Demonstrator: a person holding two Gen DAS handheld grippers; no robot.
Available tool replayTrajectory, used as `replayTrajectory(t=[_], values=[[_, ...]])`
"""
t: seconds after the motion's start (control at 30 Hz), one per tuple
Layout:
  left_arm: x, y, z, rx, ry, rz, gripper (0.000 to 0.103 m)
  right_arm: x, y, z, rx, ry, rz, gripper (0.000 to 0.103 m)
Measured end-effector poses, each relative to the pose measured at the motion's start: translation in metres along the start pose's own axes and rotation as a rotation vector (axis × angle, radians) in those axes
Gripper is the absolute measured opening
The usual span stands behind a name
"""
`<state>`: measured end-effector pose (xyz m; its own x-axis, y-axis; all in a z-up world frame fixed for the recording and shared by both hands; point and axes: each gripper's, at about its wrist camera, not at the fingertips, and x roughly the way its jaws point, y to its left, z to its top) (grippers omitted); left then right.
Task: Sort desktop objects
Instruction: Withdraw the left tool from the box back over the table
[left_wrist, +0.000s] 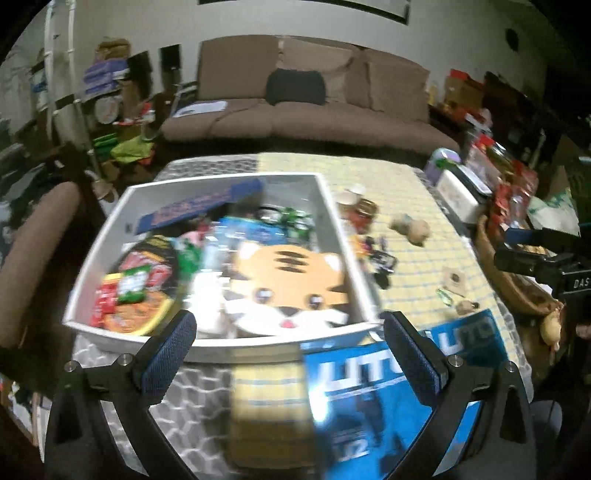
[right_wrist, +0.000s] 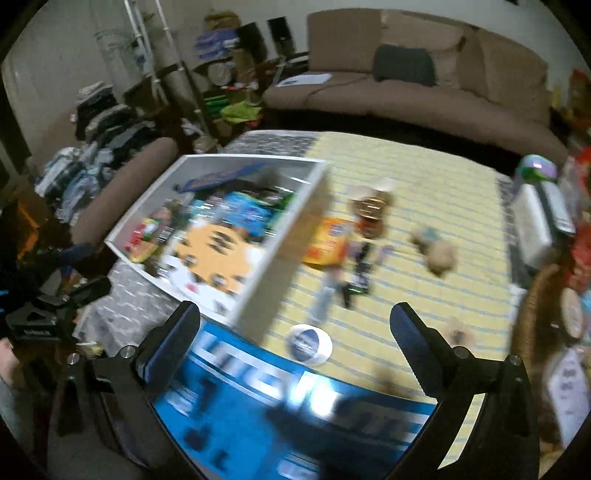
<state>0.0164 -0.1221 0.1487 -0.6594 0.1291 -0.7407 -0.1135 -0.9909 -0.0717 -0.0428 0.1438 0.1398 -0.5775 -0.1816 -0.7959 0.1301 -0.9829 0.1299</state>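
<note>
Both sets of jaws stand wide apart and we see nothing between them: left gripper (left_wrist: 290, 334) hangs over the near wall of the white bin (left_wrist: 107, 258), right gripper (right_wrist: 295, 325) over the blue magazine (right_wrist: 280, 413) and a small round white-and-blue disc (right_wrist: 309, 344). We note the bin sits on the table's left, packed with a tiger-face item (left_wrist: 291, 284), snack packets (left_wrist: 136, 291) and a blue box (left_wrist: 201, 206). Loose small objects (right_wrist: 354, 236), blurred, lie right of it on the yellow checked tablecloth (left_wrist: 402, 184); brown sofa (left_wrist: 306, 103) and cluttered shelves (right_wrist: 221, 59) sit behind.
</note>
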Motion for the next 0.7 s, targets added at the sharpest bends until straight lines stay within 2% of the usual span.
replayTrajectory(t=[0.17, 0.4, 0.53, 0.7], values=[[0.023, -0.049, 0.002, 0.039, 0.018, -0.060, 0.103, -0.010, -0.056, -0.025, 0.072, 0.003, -0.031, 0.103], [0.062, -0.108, 0.000, 0.087, 0.046, -0.138, 0.103, -0.001, -0.119, -0.054, 0.156, 0.011, -0.016, 0.103], [0.082, -0.124, 0.000, 0.087, 0.055, -0.166, 0.103, 0.008, -0.149, -0.067, 0.201, 0.011, -0.026, 0.103], [0.108, -0.139, -0.005, 0.094, 0.083, -0.196, 0.103, 0.019, -0.164, -0.075, 0.236, 0.001, 0.006, 0.103]])
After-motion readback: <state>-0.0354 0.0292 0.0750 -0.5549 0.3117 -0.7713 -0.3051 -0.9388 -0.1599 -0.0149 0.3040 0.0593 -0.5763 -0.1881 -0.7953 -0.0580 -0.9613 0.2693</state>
